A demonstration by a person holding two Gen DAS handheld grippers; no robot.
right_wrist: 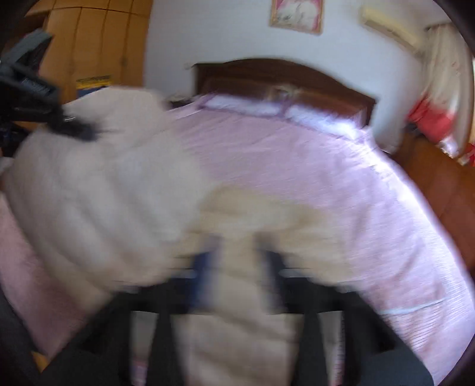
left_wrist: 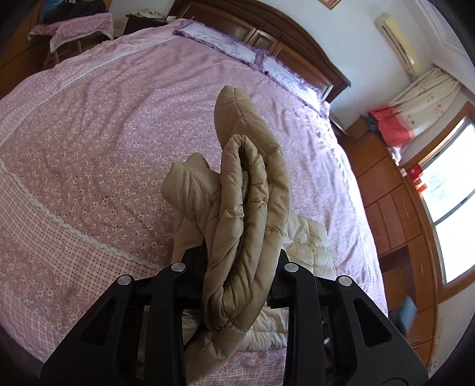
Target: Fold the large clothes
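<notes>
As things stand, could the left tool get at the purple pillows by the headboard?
Probably not: the left tool is clamped on the bunched tan jacket, and the pillows lie across the bed.

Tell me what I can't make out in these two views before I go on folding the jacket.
- Right wrist view: motion blur smears the right gripper; whether its pads touch the jacket is unreadable.
- Left wrist view: the bunched jacket clamped in the left gripper hides its inner finger faces and the bed beyond.
- Both views: the jacket's full layout is cut off by the lower edge.
- Picture on the wall: too blurred to read.
</notes>
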